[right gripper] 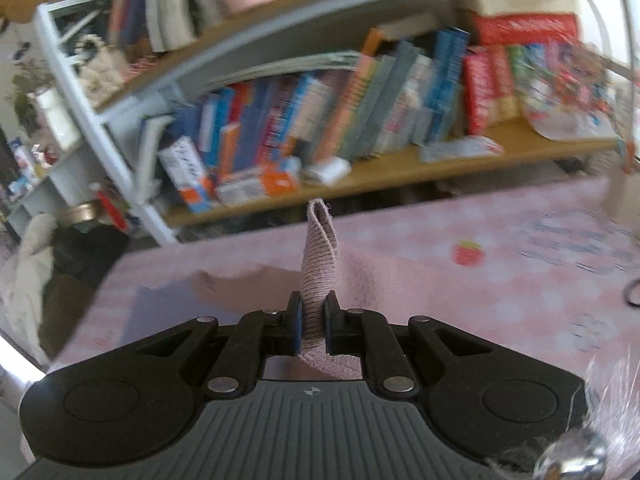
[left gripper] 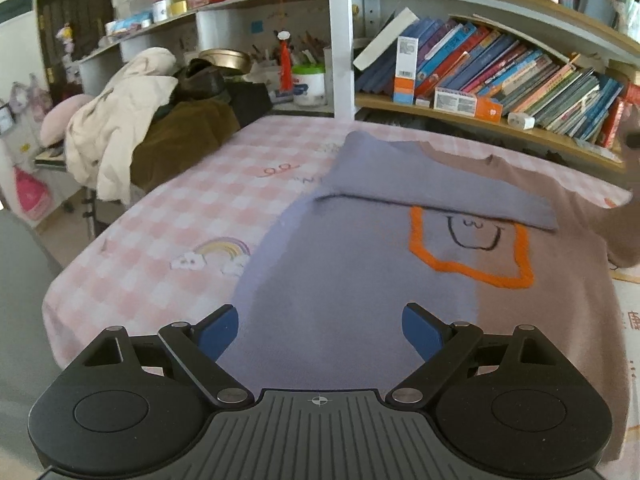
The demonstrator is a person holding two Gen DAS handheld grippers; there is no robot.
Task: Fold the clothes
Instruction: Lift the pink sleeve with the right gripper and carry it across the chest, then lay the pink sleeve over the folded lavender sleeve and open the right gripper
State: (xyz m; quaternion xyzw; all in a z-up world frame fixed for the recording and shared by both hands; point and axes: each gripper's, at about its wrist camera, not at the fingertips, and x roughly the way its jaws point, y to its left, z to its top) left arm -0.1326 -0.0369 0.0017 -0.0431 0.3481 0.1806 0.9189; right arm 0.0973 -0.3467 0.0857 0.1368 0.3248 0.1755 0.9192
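A sweatshirt (left gripper: 360, 280), lavender on its left half and taupe on its right, lies flat on the pink checked tablecloth (left gripper: 168, 208). An orange outline with a drawn face (left gripper: 472, 240) marks its chest. Its lavender sleeve (left gripper: 420, 176) is folded across the upper chest. My left gripper (left gripper: 320, 332) hovers open over the lavender lower part, nothing between its blue pads. My right gripper (right gripper: 312, 316) is shut on a ribbed taupe cuff (right gripper: 318, 256), which sticks up between the fingers above the table. The lifted taupe cloth (right gripper: 360, 276) trails away below it.
A heap of clothes (left gripper: 132, 132), cream and brown, sits at the table's far left. Bookshelves (left gripper: 500, 76) packed with books run along the back. A white jar (left gripper: 308, 84) and pens stand behind the cloth. A strawberry print (right gripper: 467, 253) marks the tablecloth on the right.
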